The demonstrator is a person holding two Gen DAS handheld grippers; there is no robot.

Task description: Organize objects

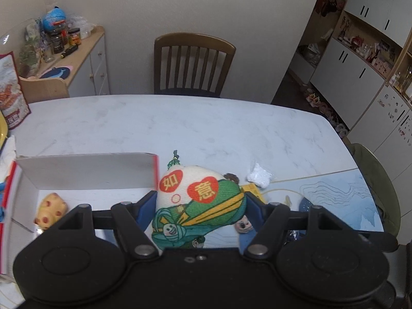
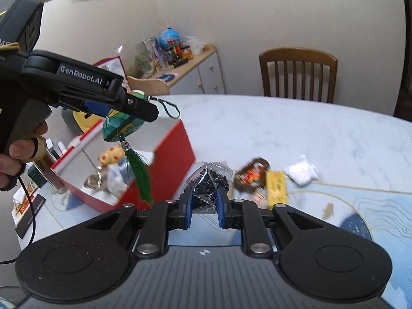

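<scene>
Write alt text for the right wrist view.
The left gripper holds a green embroidered fabric charm with a tassel above an open red cardboard box on a white marble table. In the foreground, the right gripper closes on a clear plastic bag of small black beads.

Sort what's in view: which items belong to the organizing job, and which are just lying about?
Job:
- fabric charm held in left gripper
- red box, cheese toy inside
- bag of black beads between the right gripper fingers
- white packet
- yellow card

Lying about:
- chair
- cluttered sideboard
</scene>
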